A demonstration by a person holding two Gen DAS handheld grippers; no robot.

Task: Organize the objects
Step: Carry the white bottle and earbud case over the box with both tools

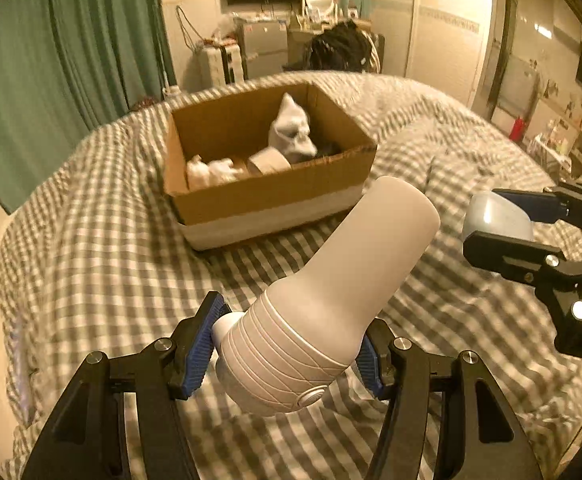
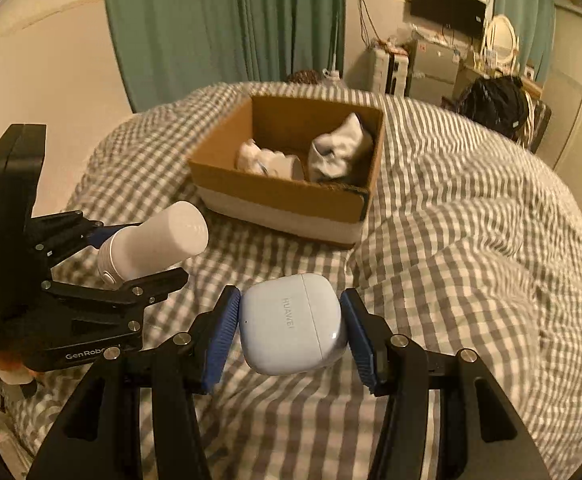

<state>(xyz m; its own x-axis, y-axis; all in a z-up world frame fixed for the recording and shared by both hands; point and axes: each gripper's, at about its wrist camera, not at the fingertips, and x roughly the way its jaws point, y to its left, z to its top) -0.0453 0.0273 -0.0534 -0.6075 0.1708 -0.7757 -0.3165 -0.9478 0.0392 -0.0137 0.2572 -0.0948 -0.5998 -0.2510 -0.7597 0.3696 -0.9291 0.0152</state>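
Note:
My left gripper [image 1: 287,344] is shut on a white bottle [image 1: 331,292] and holds it tilted above the checked bedspread; it also shows in the right wrist view [image 2: 151,244]. My right gripper [image 2: 289,332] is shut on a pale blue earbud case [image 2: 293,322], also seen at the right of the left wrist view [image 1: 495,216]. An open cardboard box [image 1: 267,196] lies ahead on the bed, holding white socks [image 1: 291,132], a tape roll [image 1: 269,162] and crumpled white items [image 1: 211,172]. Both grippers are short of the box [image 2: 291,200].
The bed has a rumpled grey-and-white checked cover [image 1: 91,248]. Green curtains [image 1: 51,64] hang at the left. Furniture and a dark bundle [image 1: 343,46] stand beyond the bed's far end.

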